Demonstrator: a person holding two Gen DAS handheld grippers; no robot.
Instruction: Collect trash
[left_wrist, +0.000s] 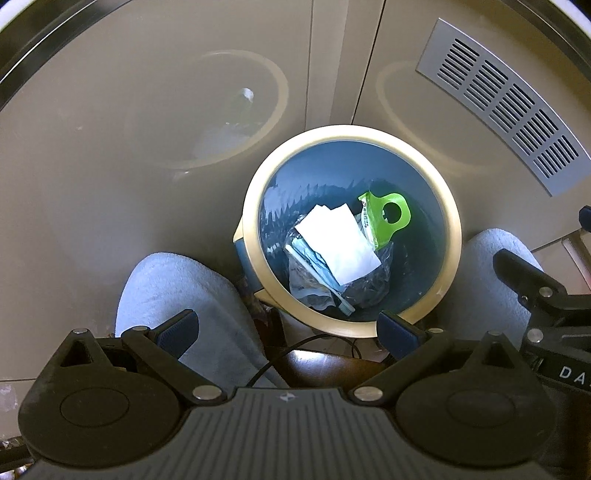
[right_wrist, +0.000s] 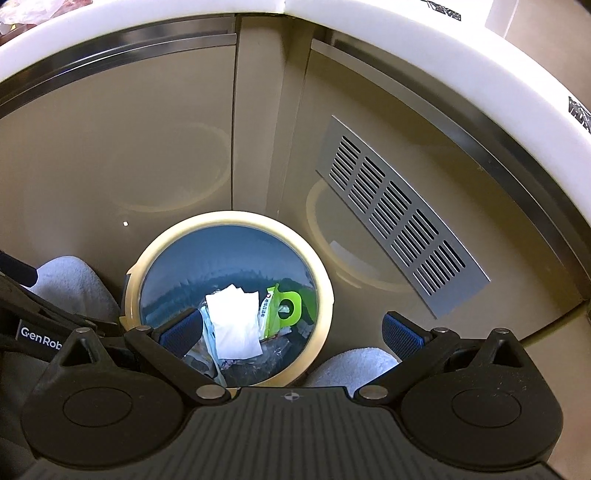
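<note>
A round blue bin with a cream rim (left_wrist: 255, 192) stands on the floor against beige cabinet doors. Inside lie a white paper sheet (left_wrist: 340, 240), a green plastic package (left_wrist: 388, 218), a toothbrush (left_wrist: 321, 277) and clear wrapping (left_wrist: 373, 288). My left gripper (left_wrist: 291, 330) is open and empty above the bin's near rim. The bin also shows in the right wrist view (right_wrist: 325, 280), with the paper (right_wrist: 236, 325) and green package (right_wrist: 284, 306). My right gripper (right_wrist: 295, 330) is open and empty above the bin. The right gripper's body shows at the left wrist view's right edge (left_wrist: 535, 295).
Two grey slippers (left_wrist: 173, 288) (left_wrist: 495, 258) flank the bin. A grey vent grille (left_wrist: 509, 107) is set in the right cabinet door, and also shows in the right wrist view (right_wrist: 399, 218). A white countertop edge (right_wrist: 406, 44) overhangs the cabinets. A black cable (left_wrist: 295, 347) runs below the bin.
</note>
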